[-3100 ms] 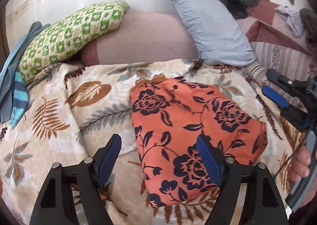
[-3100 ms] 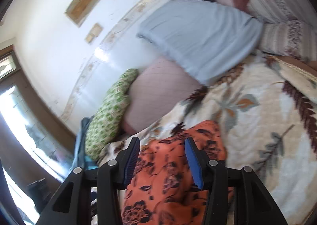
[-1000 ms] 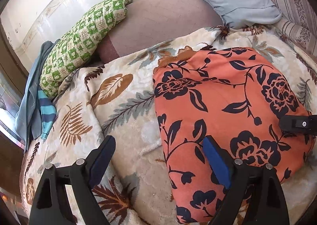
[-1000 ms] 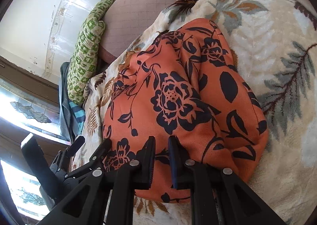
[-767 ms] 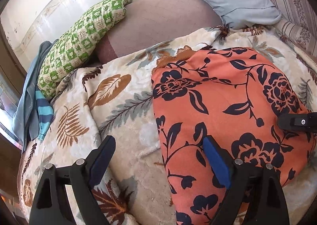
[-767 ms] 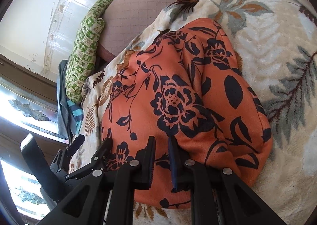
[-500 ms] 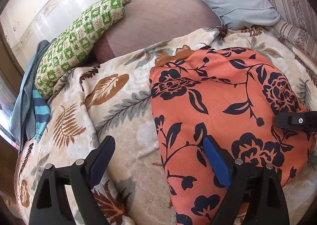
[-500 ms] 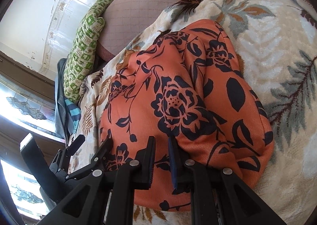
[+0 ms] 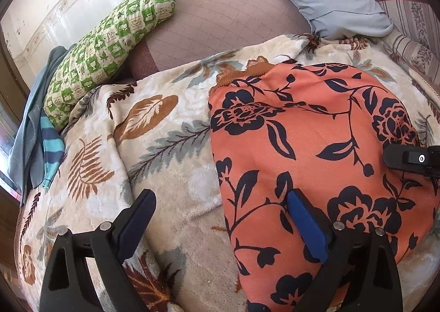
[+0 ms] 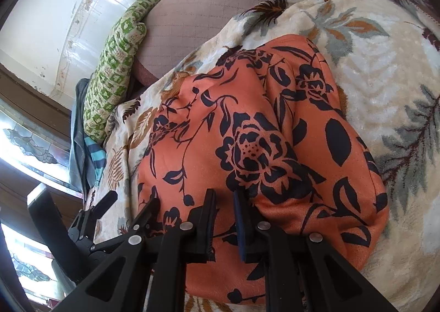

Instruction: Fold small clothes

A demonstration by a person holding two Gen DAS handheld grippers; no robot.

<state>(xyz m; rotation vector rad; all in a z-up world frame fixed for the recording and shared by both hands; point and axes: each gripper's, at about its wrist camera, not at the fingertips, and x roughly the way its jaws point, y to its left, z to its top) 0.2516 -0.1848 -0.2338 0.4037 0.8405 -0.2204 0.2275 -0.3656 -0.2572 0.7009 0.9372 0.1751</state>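
Right wrist: right gripper [image 10: 224, 218] clamped on orange garment [image 10: 247, 130] near edge; left gripper [image 9: 220, 218] jaws just widened, straddling garment's left edge, pads unpressed; advise closing left on hem before lifting.

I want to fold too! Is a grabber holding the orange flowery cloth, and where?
The right gripper pinches the orange garment at a raised fold near its front edge. The left gripper holds nothing.

Each tool is a black plastic frame of angled struts joined by silver round-headed screws. The left tool [image 9: 220, 218] carries blue pads on its fingers; the right tool [image 10: 224, 218] has dark blue ones.
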